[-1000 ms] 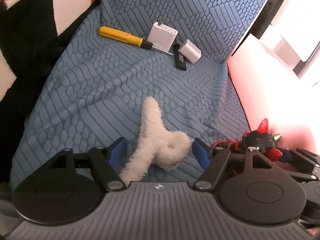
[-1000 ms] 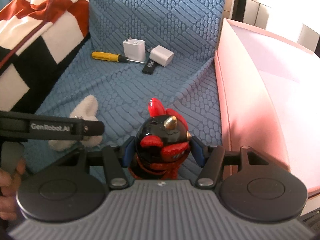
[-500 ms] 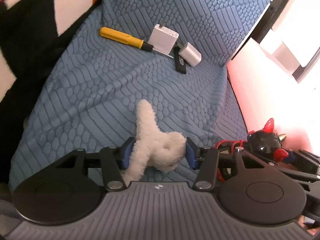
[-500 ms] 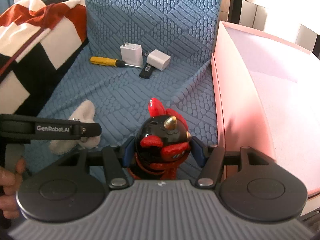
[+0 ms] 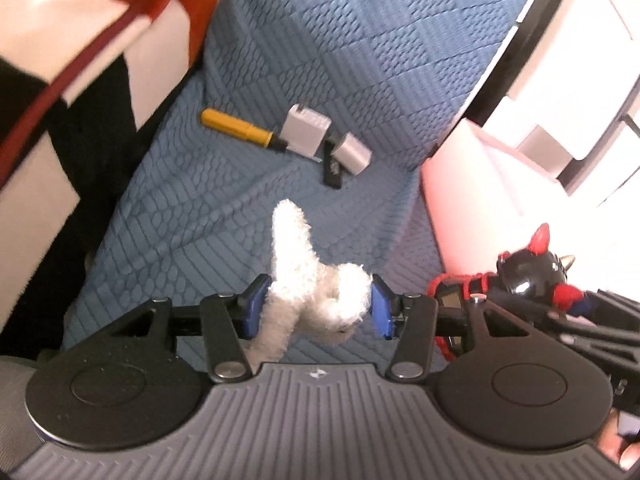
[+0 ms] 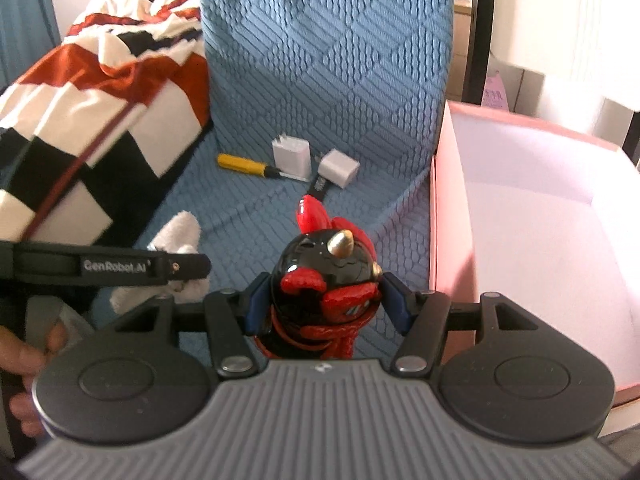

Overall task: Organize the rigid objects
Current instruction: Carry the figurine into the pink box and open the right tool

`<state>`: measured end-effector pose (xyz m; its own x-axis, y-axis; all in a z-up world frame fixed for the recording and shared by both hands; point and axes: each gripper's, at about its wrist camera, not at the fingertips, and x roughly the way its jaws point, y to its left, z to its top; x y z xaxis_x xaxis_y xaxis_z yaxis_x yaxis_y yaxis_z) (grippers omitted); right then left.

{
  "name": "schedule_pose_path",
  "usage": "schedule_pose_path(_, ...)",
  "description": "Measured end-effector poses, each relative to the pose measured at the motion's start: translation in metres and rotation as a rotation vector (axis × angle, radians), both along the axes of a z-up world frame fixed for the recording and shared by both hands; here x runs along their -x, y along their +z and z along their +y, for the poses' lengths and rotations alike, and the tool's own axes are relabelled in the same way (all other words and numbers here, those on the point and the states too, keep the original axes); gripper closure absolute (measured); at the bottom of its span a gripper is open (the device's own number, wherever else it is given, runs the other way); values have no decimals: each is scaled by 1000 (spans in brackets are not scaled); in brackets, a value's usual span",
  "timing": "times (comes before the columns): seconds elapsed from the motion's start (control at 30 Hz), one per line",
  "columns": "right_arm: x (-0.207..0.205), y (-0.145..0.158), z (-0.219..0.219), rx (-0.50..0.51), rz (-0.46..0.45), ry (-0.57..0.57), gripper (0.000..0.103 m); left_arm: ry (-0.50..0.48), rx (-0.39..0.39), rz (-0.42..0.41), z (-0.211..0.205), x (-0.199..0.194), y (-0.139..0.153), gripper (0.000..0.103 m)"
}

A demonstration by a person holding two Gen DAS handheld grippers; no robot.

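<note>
1. Fingers (image 5: 256,312) of your left gripper (image 5: 318,308) are pressed against both flanks of the fluffy white plush piece (image 5: 316,284), which fills the gap at the centre of the left wrist frame; it looks held clear of the blue quilted sofa cover (image 5: 192,216).
2. Your right gripper (image 6: 325,306) is clamped on the glossy black-and-red horned toy figure (image 6: 328,280) at the centre of the right wrist frame, with the gold horn up and a little right.
3. The open pink cardboard box (image 6: 438,216) fills the right side of the right wrist frame, and it seems the likely place for the figure. Carry the figure across the near wall, lower it well inside, then let the fingers part.
4. The figure is hard and slick, so keep the squeeze steady and avoid tilting it; it could slip out forward.
5. The plush is soft, not rigid, so I judge it belongs apart from the box. Keep it pinched by its thick middle, as its loose tail dangles at lower centre.
6. In the upper middle of both frames lie the yellow-handled screwdriver (image 6: 242,165), the larger white plug charger (image 6: 291,157), the smaller white cube charger (image 6: 340,168) and the black flat stick (image 6: 319,189), touching or nearly so. Take them singly so one lift does not drag a neighbour.
7. Keep both grippers apart; they sit close now.
</note>
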<state>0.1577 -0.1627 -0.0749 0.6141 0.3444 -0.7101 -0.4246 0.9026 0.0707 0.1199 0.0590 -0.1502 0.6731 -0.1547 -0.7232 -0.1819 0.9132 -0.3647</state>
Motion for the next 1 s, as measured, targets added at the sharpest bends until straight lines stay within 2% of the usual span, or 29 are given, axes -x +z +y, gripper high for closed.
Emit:
schedule_pose_path(0.23,4,37,-14,-36,-53,-8,41,7,-16,-51,-14,6,49,45)
schedule_pose_path(0.6,0,77,-38,-69,-85,-32,41,-26,-27,-121,-46,-1,113,45)
schedule_pose_path(0.8,-14,100,-58,-93,-102,-58,41,-33,-14,-172,-69,-12,141,45)
schedule_pose_path(1.0,-26,110,-81,-89,-111,-74,41,-53,-35,-193,-99,-28,161,45)
